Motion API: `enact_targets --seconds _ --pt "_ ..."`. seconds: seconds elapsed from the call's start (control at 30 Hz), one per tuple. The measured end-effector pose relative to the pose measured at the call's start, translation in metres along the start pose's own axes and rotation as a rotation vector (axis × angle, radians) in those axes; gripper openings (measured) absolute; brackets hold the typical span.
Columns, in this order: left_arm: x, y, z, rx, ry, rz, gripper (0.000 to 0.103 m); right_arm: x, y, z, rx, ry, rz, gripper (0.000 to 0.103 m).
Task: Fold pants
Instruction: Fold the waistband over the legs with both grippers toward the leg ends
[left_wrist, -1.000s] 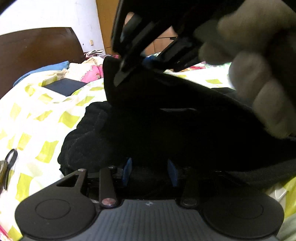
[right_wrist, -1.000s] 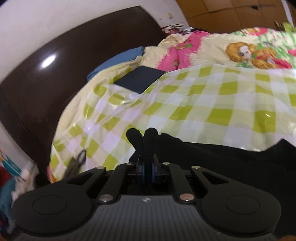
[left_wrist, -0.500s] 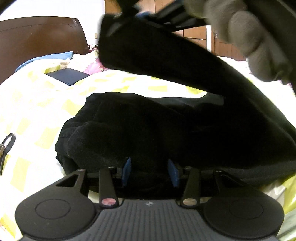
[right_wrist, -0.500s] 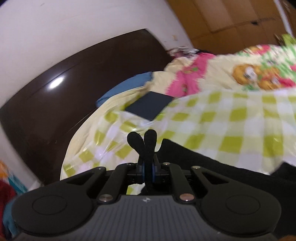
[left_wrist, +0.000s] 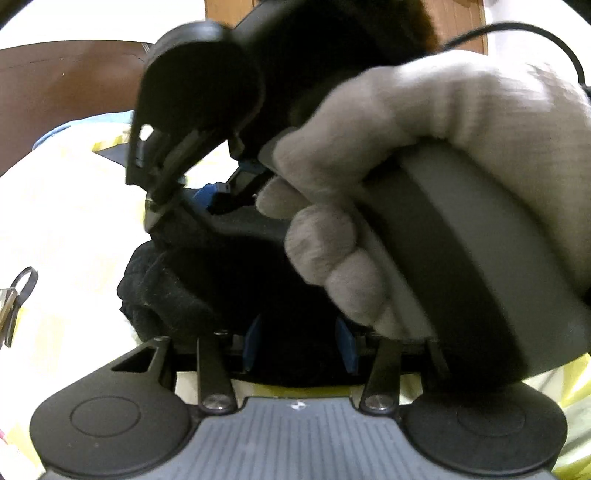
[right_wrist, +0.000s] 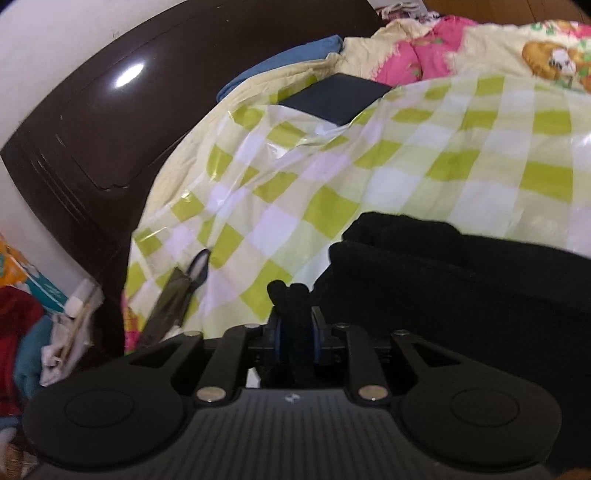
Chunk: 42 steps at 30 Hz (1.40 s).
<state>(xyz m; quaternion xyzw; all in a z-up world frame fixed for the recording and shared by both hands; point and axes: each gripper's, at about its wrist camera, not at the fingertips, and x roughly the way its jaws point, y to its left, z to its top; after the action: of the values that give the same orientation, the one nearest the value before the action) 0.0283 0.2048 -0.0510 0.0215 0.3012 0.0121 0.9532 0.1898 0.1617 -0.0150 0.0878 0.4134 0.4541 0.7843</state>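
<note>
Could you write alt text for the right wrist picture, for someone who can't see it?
A hand-held gripper, its two fingers shut on black pants, over a bed with a green and white checked cover. Behind are a dark flat rectangle, pink bedding and a brown headboard.

The right gripper is pinched closed on black pants, which spread to its right over the checked bed cover; scissors lie left.
</note>
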Motion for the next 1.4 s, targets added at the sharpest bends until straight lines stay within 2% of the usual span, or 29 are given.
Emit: enact_targets --seconds 0.03,0.07,0.13,0.23,0.3,0.4,0.5,0.57,0.67,0.73,0.83,0.9,1.0,1.1,1.17,1.2,1.27,1.3,1.4 --pt "-0.002 0.003 0.0 -0.006 0.0 -0.004 0.058 -0.003 0.007 -0.001 -0.026 0.013 0.035 0.041" --pt "-0.005 0.005 0.0 -0.01 0.0 -0.006 0.058 -0.006 0.012 -0.003 -0.047 0.021 0.07 0.044" --pt "-0.012 0.012 0.0 -0.024 -0.002 -0.009 0.058 -0.017 0.02 -0.006 -0.068 0.015 0.112 0.043" --pt "-0.024 0.017 0.002 -0.028 -0.008 0.012 0.058 -0.044 0.014 0.001 -0.031 -0.065 0.11 0.044" --pt "-0.032 0.022 0.003 -0.019 -0.02 0.045 0.058 -0.057 0.004 0.011 -0.045 -0.097 0.065 0.046" --pt "-0.039 0.032 0.014 -0.029 -0.064 0.084 0.058 -0.066 -0.011 0.024 -0.131 -0.092 -0.076 0.048" --pt "-0.035 0.034 0.028 -0.034 -0.118 0.097 0.058 -0.053 -0.026 0.032 -0.157 -0.038 -0.082 0.048" --pt "-0.026 0.036 0.038 -0.032 -0.13 0.089 0.058 -0.032 -0.038 0.032 -0.118 0.029 -0.101 0.048" --pt "0.007 0.037 0.044 -0.012 -0.042 0.075 0.058 -0.006 -0.054 0.024 -0.101 0.093 -0.176 0.043" --pt "0.024 0.036 0.037 0.023 0.026 0.098 0.058 -0.01 -0.058 0.019 -0.065 0.078 -0.181 0.039" --pt "0.022 0.03 0.028 0.065 0.033 0.11 0.058 -0.051 -0.058 0.011 -0.008 -0.016 -0.147 0.041" --pt "0.012 0.022 0.032 0.076 0.026 0.123 0.058 -0.093 -0.063 0.001 0.031 -0.07 -0.164 0.044" --pt "0.004 0.015 0.037 0.069 0.006 0.136 0.058 -0.157 -0.084 -0.019 0.098 -0.13 -0.271 0.045" --pt "-0.005 0.002 0.045 0.075 -0.022 0.117 0.058 -0.227 -0.118 -0.055 0.2 -0.187 -0.449 0.049" --pt "-0.009 -0.012 0.049 0.094 -0.042 0.093 0.058 -0.256 -0.141 -0.077 0.299 -0.204 -0.503 0.05" --pt "-0.005 -0.019 0.054 0.108 -0.046 0.075 0.058 -0.265 -0.154 -0.088 0.373 -0.213 -0.494 0.05" --pt "-0.001 -0.038 0.059 0.145 -0.048 0.05 0.058 -0.27 -0.174 -0.106 0.496 -0.234 -0.404 0.05" --pt "0.0 -0.046 0.06 0.161 -0.048 0.04 0.058 -0.268 -0.181 -0.112 0.529 -0.241 -0.362 0.051" --pt "0.005 -0.066 0.064 0.194 -0.031 0.006 0.058 -0.256 -0.197 -0.122 0.551 -0.233 -0.267 0.063"
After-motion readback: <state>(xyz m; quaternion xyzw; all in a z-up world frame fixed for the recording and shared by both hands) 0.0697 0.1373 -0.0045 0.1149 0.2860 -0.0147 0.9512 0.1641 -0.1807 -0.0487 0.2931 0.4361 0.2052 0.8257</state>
